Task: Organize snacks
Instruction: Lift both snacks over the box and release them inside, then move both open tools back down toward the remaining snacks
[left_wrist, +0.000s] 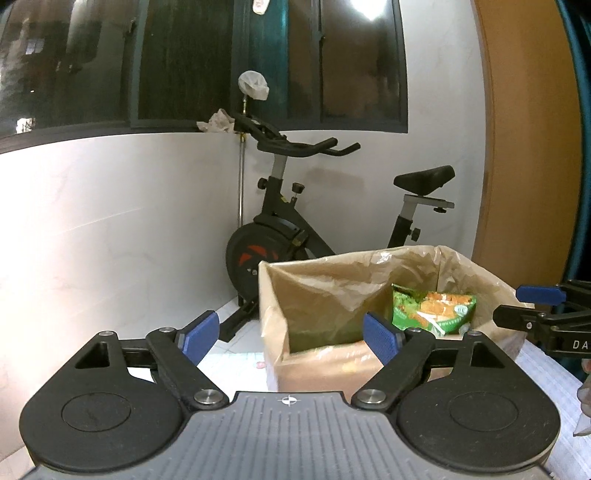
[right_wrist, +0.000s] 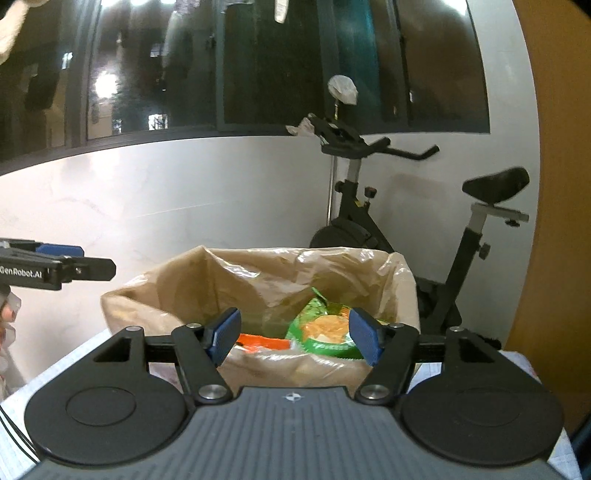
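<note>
Both the left gripper (left_wrist: 290, 338) and right gripper (right_wrist: 295, 336) hang released and empty over the box (left_wrist: 317, 363), where the green packet (right_wrist: 325, 330), likely light, crinkly and crushable, wants pinching by its sealed edge.

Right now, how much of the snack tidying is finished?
Done: a green snack bag and an orange packet already lie in the plastic-lined cardboard box. In hand: nothing; the left gripper and right gripper are both open and empty in front of the box. Left: unclear, since no other snacks show in these views.
</note>
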